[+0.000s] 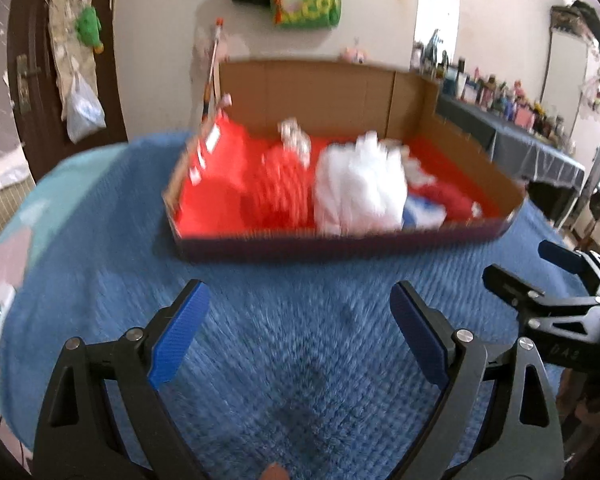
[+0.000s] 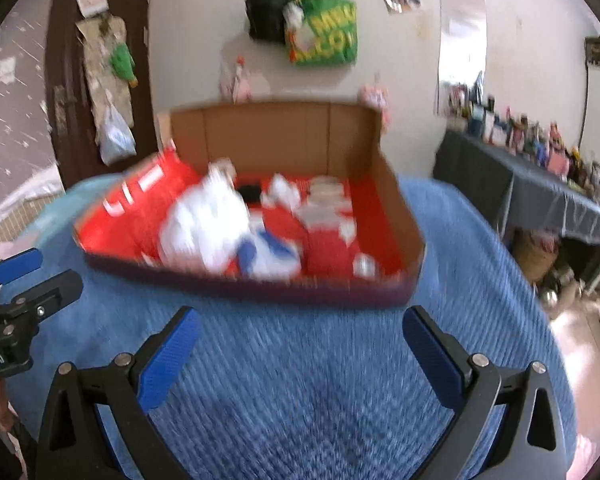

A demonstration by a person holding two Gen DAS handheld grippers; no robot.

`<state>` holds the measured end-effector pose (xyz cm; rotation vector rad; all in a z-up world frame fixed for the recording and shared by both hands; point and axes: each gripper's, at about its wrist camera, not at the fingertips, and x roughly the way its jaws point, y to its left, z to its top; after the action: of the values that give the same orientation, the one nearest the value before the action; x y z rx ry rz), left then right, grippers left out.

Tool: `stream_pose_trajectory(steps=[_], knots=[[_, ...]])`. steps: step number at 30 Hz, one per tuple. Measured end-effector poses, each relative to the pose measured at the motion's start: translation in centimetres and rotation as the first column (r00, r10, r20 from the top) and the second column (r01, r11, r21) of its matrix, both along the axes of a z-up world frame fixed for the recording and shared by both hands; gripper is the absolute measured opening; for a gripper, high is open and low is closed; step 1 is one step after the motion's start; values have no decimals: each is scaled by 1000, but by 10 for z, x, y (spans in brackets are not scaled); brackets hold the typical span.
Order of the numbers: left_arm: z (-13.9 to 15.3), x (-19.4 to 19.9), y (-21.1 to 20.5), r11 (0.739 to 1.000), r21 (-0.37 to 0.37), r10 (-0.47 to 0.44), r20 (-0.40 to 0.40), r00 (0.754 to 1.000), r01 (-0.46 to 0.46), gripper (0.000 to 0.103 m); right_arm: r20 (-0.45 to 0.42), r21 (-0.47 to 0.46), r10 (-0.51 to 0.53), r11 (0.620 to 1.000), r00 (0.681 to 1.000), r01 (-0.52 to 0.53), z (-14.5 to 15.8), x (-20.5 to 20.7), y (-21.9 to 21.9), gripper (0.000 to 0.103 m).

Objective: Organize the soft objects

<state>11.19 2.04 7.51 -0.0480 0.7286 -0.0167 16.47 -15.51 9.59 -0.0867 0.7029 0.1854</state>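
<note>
Both views blurred. Your left view gives the box (image 1: 340,236) almost head-on, with the right claw (image 1: 516,268) at its right edge. Your right view shows the box angled, exposing a red-and-white toy (image 2: 328,224) at the box's right end and a small black item (image 2: 250,192) further back, neither clear from the left; the left claw (image 2: 40,272) shows at its left edge.

Left claw (image 1: 300,324): spread wide, holding nothing, over bare blanket (image 1: 284,360). Right claw (image 2: 300,344): same, wide apart and gripping nothing. The box sits ahead of both, apart from the fingertips.

Soft things are all inside the box: fluffy white plush (image 1: 360,188) mid-box, red knit-looking piece (image 1: 280,192) just left of it, blue-white bit (image 1: 420,212) to its right.

Box: shallow cardboard tray, brown walls, red lining, dark front wall. Blanket: blue, ribbed weave. Claw pads: blue, finely ridged, on black arms.
</note>
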Motion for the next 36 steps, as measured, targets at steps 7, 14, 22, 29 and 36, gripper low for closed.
stream_pose_trajectory(steps=[7, 14, 22, 29, 36], knots=[[-30, 18, -4, 1000, 6, 12, -80, 997, -12, 93, -149, -39, -52, 998, 987, 47, -37, 15, -7, 103], [-48, 27, -14, 998, 51, 34, -154, 987, -26, 96, -223, -69, -71, 996, 972, 57, -53, 21, -5, 103], [-50, 31, -11, 999, 37, 45, -174, 984, -39, 102, -252, -39, -77, 997, 965, 70, -56, 26, -11, 103], [-51, 30, -12, 999, 36, 43, -173, 984, -38, 102, -257, -30, -77, 997, 963, 71, -56, 25, -12, 103], [-50, 35, -6, 999, 31, 40, -174, 984, -35, 102, -257, -30, -76, 997, 963, 71, -56, 27, -12, 103]])
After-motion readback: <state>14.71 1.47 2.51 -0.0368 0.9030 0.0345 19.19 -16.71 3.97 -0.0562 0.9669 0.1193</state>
